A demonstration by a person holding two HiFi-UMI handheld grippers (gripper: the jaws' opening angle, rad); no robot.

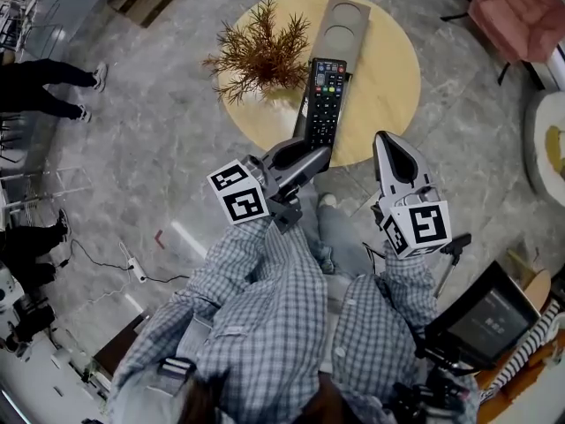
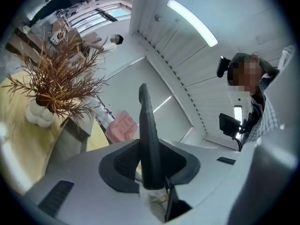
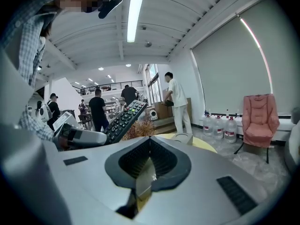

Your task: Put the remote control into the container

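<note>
My left gripper (image 1: pixel 311 155) is shut on the lower end of a black remote control (image 1: pixel 323 104), which hangs over the round yellow table (image 1: pixel 388 78). The remote's far end points toward the long grey container (image 1: pixel 344 20) with round recesses at the table's back. In the left gripper view the remote (image 2: pixel 147 139) stands edge-on between the jaws, with the container (image 2: pixel 70 135) to the left. My right gripper (image 1: pixel 386 140) is shut and empty, near the table's front edge, right of the remote. In the right gripper view the remote (image 3: pixel 124 118) slants up at the left.
A dried brown plant (image 1: pixel 260 51) in a white vase stands on the table's left part, close to the remote. A pink chair (image 1: pixel 516 11) is at the top right. People stand at the left of the room. Water bottles (image 3: pixel 220 125) stand by the far wall.
</note>
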